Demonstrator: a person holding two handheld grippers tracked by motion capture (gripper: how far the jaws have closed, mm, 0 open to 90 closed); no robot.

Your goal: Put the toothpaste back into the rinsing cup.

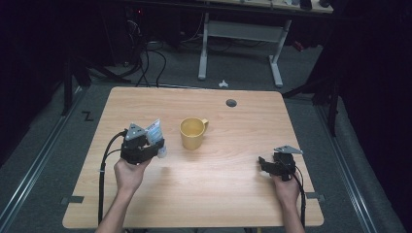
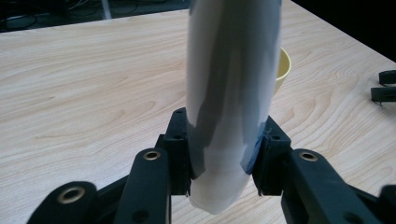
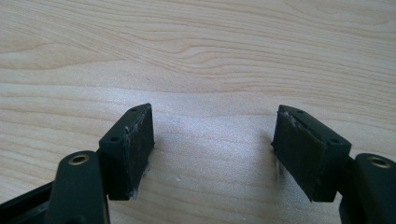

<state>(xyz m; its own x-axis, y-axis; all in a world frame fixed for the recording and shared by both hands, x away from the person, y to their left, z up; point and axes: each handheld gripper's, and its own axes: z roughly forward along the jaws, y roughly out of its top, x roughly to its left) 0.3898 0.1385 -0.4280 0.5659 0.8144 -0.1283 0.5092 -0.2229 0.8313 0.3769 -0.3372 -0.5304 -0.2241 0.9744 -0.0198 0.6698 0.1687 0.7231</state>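
White tube point(image 2: 231, 93) in left hand-held gripper point(image 2: 224, 163) (perhaps toothpaste)

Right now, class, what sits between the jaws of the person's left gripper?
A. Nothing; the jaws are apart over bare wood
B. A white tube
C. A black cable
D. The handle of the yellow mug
B: in the left gripper view both pads of the left gripper press on the sides of the white tube, while the yellow mug stands apart on the table.
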